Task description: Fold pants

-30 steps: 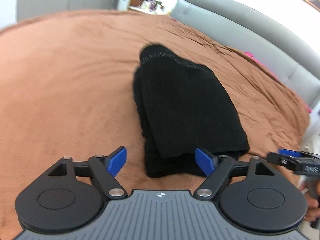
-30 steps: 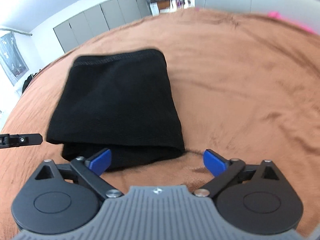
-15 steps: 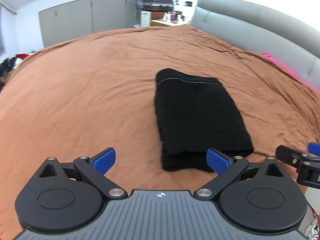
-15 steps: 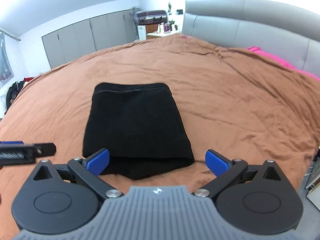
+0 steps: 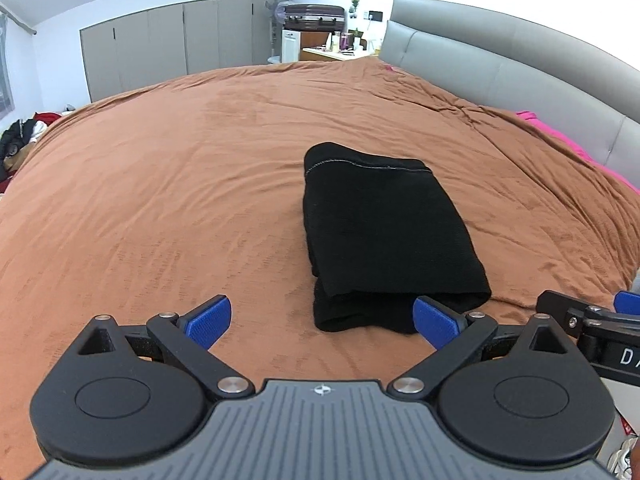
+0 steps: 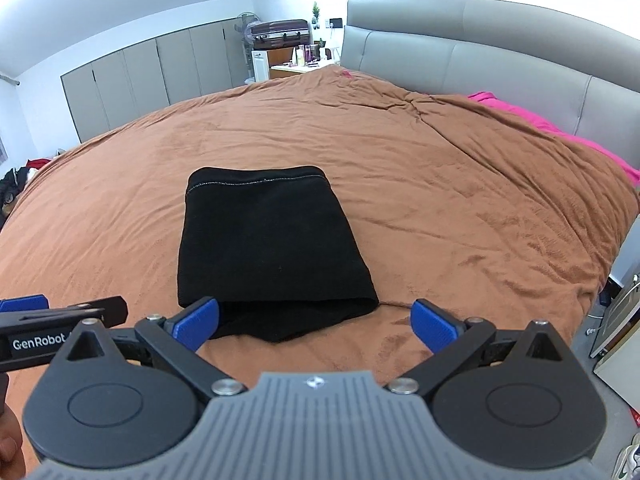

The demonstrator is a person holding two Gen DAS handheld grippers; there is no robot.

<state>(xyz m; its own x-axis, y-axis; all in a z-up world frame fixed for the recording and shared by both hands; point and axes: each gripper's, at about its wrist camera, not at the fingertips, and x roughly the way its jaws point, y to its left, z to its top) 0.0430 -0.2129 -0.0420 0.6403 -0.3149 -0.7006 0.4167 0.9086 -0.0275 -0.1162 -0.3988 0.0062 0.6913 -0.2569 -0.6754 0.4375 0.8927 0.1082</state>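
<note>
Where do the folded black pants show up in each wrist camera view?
Left wrist: folded black pants lie right of centre on the brown bedspread.
Right wrist: pants lie left of centre.
Shared landmark: the suitcase by the far wall.

Both wrist views angled down, sharing folded pants (image 5: 384,236) on bed (image 5: 160,200)

Both grippers alike: left gripper (image 5: 322,322) & right gripper (image 6: 314,322) w/ black linkage arms, round black discs, silver screws, blue pads (image 5: 210,318), ribbed grey body. White "GenRobot" lettering on side.
</note>
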